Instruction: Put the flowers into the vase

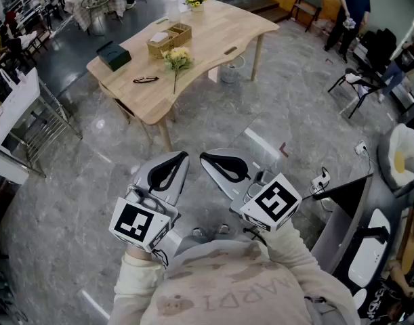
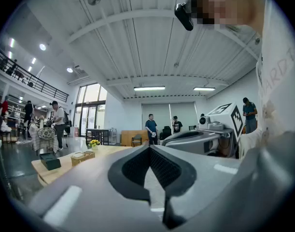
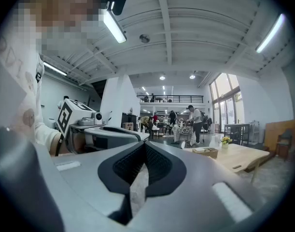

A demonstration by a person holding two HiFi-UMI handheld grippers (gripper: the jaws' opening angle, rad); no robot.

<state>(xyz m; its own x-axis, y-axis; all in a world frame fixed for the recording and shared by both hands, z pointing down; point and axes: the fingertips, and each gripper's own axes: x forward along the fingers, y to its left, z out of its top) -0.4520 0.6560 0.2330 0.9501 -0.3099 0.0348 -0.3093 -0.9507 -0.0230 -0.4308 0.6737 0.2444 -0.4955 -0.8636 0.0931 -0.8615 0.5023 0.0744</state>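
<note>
Flowers (image 1: 177, 58) lie on the table (image 1: 213, 39), well ahead of us; left gripper (image 1: 179, 160) and right gripper (image 1: 208, 160) both pressed closed, empty. Light, floppy, probably easily bruised (I'd pinch low on the stem (image 1: 174, 81), gently).

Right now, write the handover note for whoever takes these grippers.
Left gripper: fingers shut, empty, held close to the body, well short of the table.
Right gripper: fingers shut, empty, beside the left.
Flowers: one bunch lying flat on the table, untouched.
Vase: at the table's far end, with yellow blooms in it.
Done: nothing yet.
Left: walk up, grasp the bunch by its stem, carry it to the vase and set it in.
</note>
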